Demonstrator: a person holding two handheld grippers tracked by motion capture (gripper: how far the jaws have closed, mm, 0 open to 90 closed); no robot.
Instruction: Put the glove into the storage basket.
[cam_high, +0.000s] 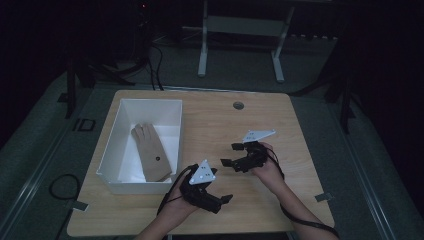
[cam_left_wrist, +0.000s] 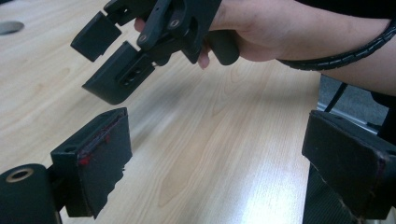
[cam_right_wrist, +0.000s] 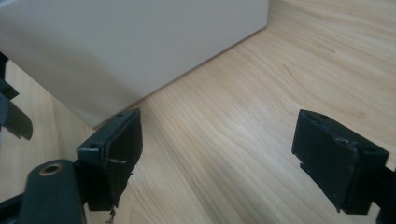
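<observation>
A tan glove (cam_high: 151, 152) is seen lying flat inside the white bin (cam_high: 114, 185) at the left of the table (cam_high: 300, 150), its long axis running from the near side away, fingertips pointing to the far end. Both grippers are held over bare wood to the right of the bin, so the glove lies to their left. The left gripper (cam_high: 222, 200), fingers spread apart and empty, is judged the nearer, just beside the bin's near right corner. The right gripper (cam_high: 231, 154), likewise spread and empty, is pointed toward the bin's wall.
</observation>
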